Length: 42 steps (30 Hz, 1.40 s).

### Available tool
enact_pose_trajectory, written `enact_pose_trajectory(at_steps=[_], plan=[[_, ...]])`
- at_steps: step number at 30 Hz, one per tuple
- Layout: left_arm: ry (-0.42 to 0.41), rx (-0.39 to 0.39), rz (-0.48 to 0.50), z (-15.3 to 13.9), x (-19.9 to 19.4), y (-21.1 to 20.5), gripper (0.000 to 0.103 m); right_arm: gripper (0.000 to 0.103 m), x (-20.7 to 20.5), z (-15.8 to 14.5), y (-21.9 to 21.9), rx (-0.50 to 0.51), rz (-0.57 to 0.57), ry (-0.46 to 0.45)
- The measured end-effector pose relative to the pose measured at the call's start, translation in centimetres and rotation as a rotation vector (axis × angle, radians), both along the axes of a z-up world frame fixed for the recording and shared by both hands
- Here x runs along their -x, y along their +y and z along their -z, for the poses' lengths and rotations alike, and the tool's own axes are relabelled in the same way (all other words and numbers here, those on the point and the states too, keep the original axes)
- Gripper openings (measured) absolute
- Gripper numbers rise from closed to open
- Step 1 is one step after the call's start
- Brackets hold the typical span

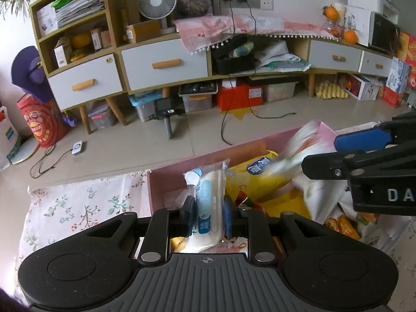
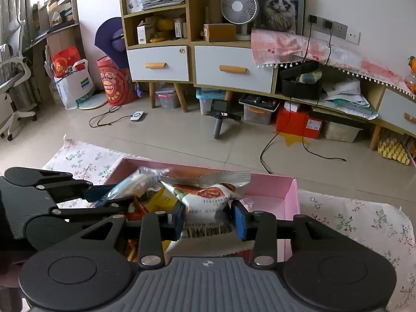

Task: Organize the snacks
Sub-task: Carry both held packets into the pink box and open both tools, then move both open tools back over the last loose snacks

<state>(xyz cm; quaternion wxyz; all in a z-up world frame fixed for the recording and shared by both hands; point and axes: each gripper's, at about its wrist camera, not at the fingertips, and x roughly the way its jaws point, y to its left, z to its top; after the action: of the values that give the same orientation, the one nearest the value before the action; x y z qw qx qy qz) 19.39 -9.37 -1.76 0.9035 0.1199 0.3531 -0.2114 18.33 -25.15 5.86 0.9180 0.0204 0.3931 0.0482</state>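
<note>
Between the black left claw [image 1: 208,214], with its blue pads, sits a clear packet [image 1: 209,202] printed white and light blue. The right claw [image 2: 209,219], likewise black with blue pads, frames a white packet [image 2: 208,200] with a red-brown picture. Beneath both lies a pink box [image 2: 270,192] holding yellow and orange wrappers [image 1: 262,179]. Under the box spreads a white cloth [image 1: 78,208] with green and red floral sprigs.

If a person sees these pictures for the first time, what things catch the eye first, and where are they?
First, the pink box on the flowered cloth, full of bright snack packets. Each gripper holds a packet over it: the left gripper a clear white-and-blue packet, the right gripper a white packet with a brown picture. Behind, a cat picture stands beside a white fan.
</note>
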Motion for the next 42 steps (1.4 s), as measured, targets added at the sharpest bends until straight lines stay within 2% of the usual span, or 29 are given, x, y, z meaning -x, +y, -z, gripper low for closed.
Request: enact_pose_trajectory(at_steps=[2,6,10,13,20,22,24,27,31,42], plan=[[-0.004,0.0,0.005,-0.2,0.1,0.1,0.029,0.034,0.2,-0.4,-0.1,0.0,-0.001,-0.006],[-0.01,0.013,0.002,-0.8,0.8,0.4,0.057,0.045,0.6,-1.3,-0.3,0.008,0.003,-0.018],[-0.014,0.03,-0.006,-1.6,1.9,1.0,0.07,0.054,1.6,-2.5,-0.7,0.004,0.018,-0.029],[-0.016,0.042,-0.009,-2.4,2.9,1.5,0.074,0.058,2.5,-3.2,-0.9,0.013,0.023,-0.034],[-0.017,0.042,-0.004,-4.0,5.6,2.1,0.077,0.067,4.8,-5.0,-0.7,0.022,0.019,-0.049],[-0.018,0.039,0.001,-4.4,6.6,2.4,0.082,0.068,5.7,-5.4,-0.4,0.022,0.014,-0.053],[-0.018,0.028,0.004,-4.6,7.5,2.7,0.084,0.071,6.6,-5.7,-0.2,0.023,0.012,-0.056],[-0.015,0.004,0.01,-4.7,8.9,3.1,0.085,0.073,8.0,-6.1,0.2,0.03,0.011,-0.059],[-0.015,-0.012,0.01,-5.0,10.8,4.2,0.094,0.077,9.7,-6.4,1.0,0.042,-0.002,-0.064],[-0.024,-0.053,0.017,-4.6,14.9,6.7,0.1,0.085,13.4,-6.4,3.7,0.072,-0.047,-0.088]])
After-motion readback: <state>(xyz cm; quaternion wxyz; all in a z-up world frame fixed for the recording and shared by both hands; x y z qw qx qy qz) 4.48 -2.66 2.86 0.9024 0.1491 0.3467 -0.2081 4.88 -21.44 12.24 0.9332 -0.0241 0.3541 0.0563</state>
